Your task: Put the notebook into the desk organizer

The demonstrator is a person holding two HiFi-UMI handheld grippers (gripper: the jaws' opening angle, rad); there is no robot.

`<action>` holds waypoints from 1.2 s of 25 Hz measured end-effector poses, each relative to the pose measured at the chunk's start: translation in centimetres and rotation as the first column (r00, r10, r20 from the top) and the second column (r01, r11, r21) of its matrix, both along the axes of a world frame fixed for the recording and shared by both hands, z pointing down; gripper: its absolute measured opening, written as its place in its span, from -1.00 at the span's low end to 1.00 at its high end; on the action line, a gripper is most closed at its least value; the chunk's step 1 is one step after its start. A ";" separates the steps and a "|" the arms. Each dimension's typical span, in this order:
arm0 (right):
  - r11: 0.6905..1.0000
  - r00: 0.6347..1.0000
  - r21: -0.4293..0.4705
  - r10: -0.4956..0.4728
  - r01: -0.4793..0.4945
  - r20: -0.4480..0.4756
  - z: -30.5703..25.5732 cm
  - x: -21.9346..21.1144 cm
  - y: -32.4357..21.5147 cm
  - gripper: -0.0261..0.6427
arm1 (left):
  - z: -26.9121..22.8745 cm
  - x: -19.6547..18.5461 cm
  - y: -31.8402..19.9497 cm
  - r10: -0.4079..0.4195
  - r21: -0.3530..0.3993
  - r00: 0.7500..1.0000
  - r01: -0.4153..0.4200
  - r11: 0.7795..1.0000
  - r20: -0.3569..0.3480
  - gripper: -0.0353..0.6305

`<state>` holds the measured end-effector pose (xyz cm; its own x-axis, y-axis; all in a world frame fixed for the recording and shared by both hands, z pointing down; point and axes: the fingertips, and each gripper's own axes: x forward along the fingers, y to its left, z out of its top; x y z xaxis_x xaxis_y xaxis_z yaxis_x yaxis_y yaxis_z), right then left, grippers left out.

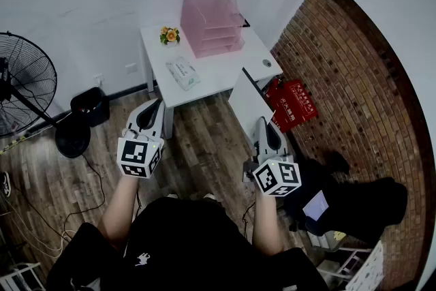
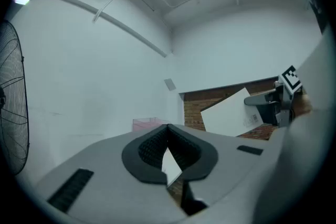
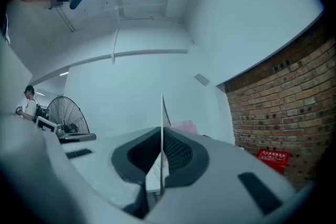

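The pink desk organizer [image 1: 211, 22] stands at the back of a white desk [image 1: 225, 75], well ahead of both grippers. My right gripper [image 1: 263, 125] is shut on the lower edge of a white notebook [image 1: 246, 100], held upright and off the desk near its right front corner. In the right gripper view the notebook [image 3: 162, 113] shows edge-on between the pads of the right gripper [image 3: 161, 131], with the organizer [image 3: 182, 126] behind it. My left gripper [image 1: 154, 107] hangs shut and holds nothing, left of the desk's front. The left gripper view shows its jaws [image 2: 168, 128] closed, with the notebook [image 2: 231, 113] off to the right.
On the desk lie a tissue pack [image 1: 182, 73] and a small flower pot [image 1: 169, 35]. A standing fan [image 1: 27, 88] and a black bin [image 1: 88, 105] are on the left. A red box [image 1: 293, 102] leans at the brick wall [image 1: 354, 78] on the right.
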<state>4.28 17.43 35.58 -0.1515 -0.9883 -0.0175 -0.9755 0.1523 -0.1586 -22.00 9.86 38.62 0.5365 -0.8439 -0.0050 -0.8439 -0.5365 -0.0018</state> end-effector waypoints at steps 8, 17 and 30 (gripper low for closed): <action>1.000 0.999 0.009 -0.018 0.017 0.040 -0.3 -1.8 0.1 -0.89 | 0.2 -1.9 0.2 0.004 -0.002 1.000 -0.004 1.000 -0.002 -0.88; 1.000 0.998 0.008 -0.023 0.022 0.064 -0.3 -3.3 -0.3 -0.89 | 0.5 -4.1 0.4 -0.012 -0.007 1.000 0.012 1.000 -0.005 -0.88; 1.000 0.997 -0.008 0.001 0.000 0.071 0.2 -2.7 0.0 -0.89 | 2.1 -3.8 0.6 0.000 -0.038 1.000 0.000 0.999 -0.001 -0.88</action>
<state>1.61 17.42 35.74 -0.1499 -0.9885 -0.0199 -0.9618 0.1504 -0.2286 -25.80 10.50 40.67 0.5363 -0.8436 0.0268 -0.8440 -0.5360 0.0192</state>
